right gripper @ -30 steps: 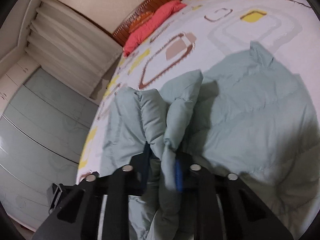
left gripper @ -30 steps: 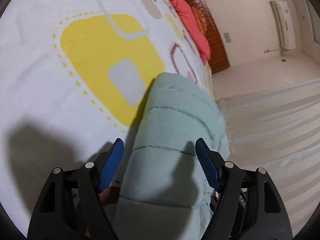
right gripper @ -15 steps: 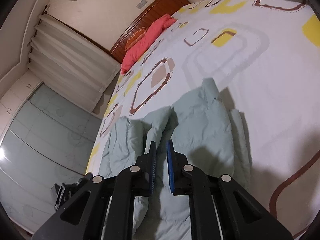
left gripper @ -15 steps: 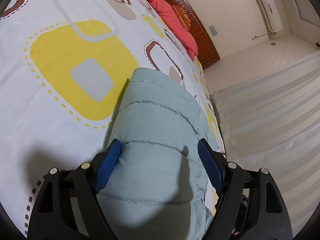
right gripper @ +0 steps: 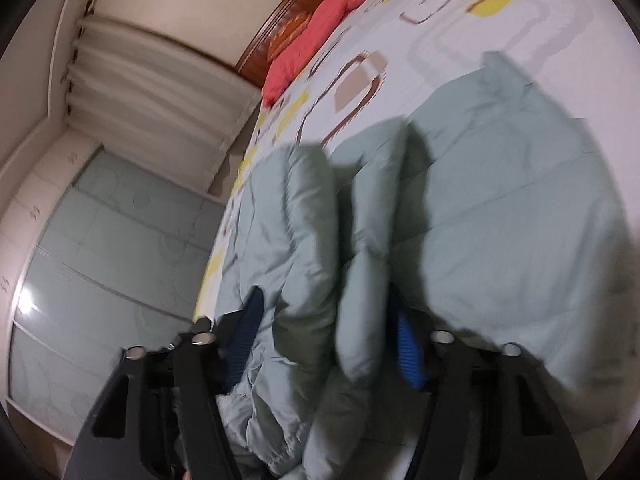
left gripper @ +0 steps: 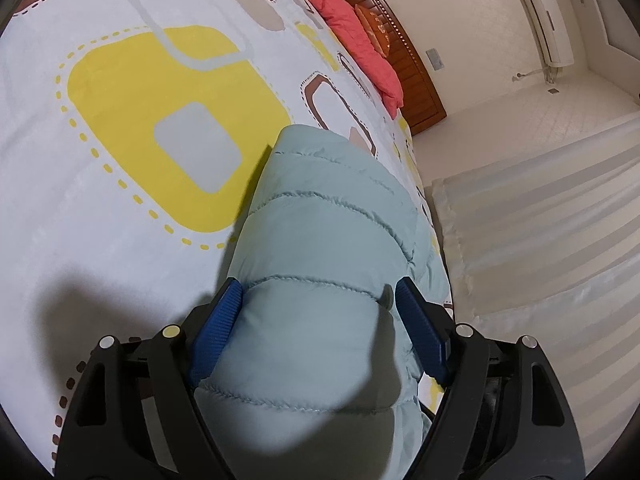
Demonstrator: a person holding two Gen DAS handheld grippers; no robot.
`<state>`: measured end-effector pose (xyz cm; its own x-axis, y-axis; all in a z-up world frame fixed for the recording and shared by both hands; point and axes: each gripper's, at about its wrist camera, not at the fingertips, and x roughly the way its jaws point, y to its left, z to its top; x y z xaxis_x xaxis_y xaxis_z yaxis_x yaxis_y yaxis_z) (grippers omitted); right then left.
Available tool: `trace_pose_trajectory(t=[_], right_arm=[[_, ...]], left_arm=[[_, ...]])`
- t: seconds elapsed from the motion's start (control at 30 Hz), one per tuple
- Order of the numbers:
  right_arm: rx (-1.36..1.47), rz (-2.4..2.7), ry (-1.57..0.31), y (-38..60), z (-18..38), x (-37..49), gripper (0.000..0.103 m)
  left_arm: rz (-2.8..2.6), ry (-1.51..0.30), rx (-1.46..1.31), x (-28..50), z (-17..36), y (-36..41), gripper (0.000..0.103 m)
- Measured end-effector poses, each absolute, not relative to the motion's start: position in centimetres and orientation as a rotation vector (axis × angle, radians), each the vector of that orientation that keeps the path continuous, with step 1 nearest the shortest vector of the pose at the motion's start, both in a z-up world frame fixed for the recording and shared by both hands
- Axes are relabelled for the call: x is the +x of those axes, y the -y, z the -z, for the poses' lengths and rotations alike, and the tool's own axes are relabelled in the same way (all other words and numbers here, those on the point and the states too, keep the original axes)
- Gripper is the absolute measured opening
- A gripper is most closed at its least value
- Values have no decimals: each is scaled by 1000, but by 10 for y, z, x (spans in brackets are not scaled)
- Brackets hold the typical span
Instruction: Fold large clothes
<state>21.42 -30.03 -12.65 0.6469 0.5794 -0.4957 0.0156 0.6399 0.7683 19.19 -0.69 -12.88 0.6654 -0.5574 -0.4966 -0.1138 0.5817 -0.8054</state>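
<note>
Bed (left gripper: pixel 100 220) w/ patterned sheet, red pillow (left gripper: pixel 360 40), curtains (right gripper: pixel 160 96). Left gripper (left gripper: pixel 316 308) jaws pinching puffy jacket (left gripper: pixel 320 240); right gripper (right gripper: pixel 328 320) jaws opening round jacket folds.

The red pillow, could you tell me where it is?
In both views the red pillow lies at the bed's far end against the wooden headboard.

Right hand-held gripper (right gripper: pixel 326 326) opening, puffy green jacket (right gripper: pixel 500 216) folds between jaws, patterned bed (right gripper: pixel 560 28)

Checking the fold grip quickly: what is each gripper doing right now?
Left gripper: wide, pads against the puffy jacket.
Right gripper: opening, jacket folds between its jaws.
</note>
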Motion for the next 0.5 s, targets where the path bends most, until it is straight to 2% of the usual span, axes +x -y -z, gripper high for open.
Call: trace_pose_trajectory(t=[0.1, 0.33, 0.5], right_arm=[[787, -378, -806, 293, 120, 216, 13], [744, -331, -685, 329, 87, 192, 11], [750, -256, -679, 369, 94, 180, 11]], left_arm=[[312, -826, -958, 192, 127, 3, 78], [369, -787, -986, 189, 108, 4, 78], [420, -814, -934, 192, 103, 34, 78]])
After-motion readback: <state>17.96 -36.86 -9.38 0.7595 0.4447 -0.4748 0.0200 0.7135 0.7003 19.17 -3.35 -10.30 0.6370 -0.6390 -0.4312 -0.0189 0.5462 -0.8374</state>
